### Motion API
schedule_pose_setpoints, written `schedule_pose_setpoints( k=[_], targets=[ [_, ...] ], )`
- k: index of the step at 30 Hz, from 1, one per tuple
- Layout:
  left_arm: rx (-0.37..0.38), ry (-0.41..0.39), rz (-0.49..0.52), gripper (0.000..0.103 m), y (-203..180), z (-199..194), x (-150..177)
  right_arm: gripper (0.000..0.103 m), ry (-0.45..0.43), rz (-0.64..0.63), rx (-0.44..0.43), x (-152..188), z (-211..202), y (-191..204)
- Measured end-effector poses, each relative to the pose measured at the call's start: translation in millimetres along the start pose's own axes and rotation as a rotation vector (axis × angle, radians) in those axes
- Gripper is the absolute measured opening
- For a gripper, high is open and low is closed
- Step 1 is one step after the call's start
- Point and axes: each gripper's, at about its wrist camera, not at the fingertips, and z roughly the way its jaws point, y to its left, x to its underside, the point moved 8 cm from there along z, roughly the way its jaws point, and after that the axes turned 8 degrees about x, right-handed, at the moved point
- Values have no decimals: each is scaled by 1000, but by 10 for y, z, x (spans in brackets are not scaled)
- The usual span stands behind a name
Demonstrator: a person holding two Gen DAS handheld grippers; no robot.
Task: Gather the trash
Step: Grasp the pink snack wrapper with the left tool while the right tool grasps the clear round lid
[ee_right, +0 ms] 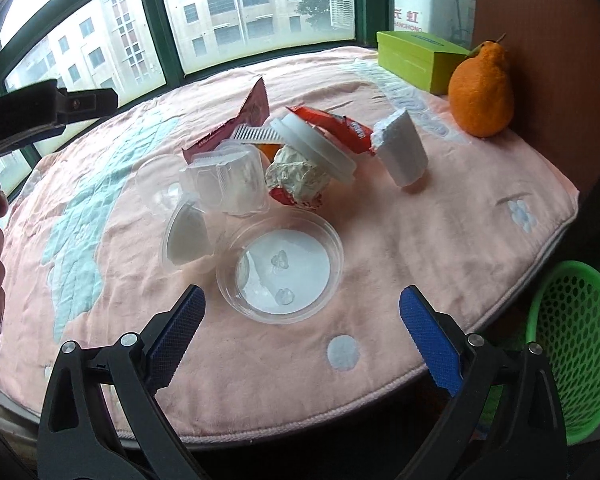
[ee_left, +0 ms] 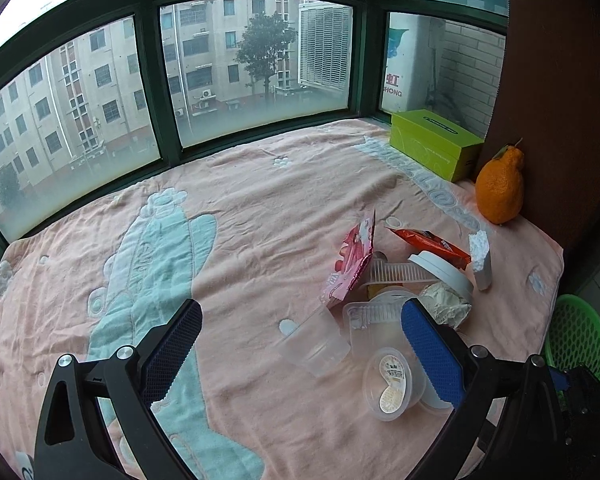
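Both claws stood spread wide and empty: the left gripper hung over the pink towel-covered table with the pile of trash just ahead of it, and the right gripper hung near the table's front edge, its jaws apart on either side of the shallow clear plastic bowl. Going left to right across the pile, the risks looked like these: the tipped clear plastic cup and the small sealed clear tub with a printed lid were light and slick, so a pinch off-centre would likely squirt them sideways; the pink foil wrapper leaned upright and could topple at a nudge; the crumpled grey paper ball, the white round plastic lid and the red snack wrapper overlapped, so lifting one might drag the others; the white foam block might crumble under a hard squeeze. Well off to the right, the green mesh plastic basket sat below table level and was cut off by the picture's edge, so its depth and contents could not be told. What lay under the clear ribbed tray was hidden too.
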Motion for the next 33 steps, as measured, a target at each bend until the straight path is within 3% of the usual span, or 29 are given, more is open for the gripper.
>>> schedule_pose_setpoints(
  k=[9,18,26,33],
  targets=[
    [37,55,-11,94,111,198,137,97,31,-103,7,40,342,209],
    [126,115,66,75,-33,665,-45,93,39,-137,22,-11,529,240],
    [243,209,100,64,-255,1154,-124,90,19,-162,28,-5,459,225],
    [308,268,106,46,-293,1374,-56,90,0,-123,14,-28,317,77]
  ],
)
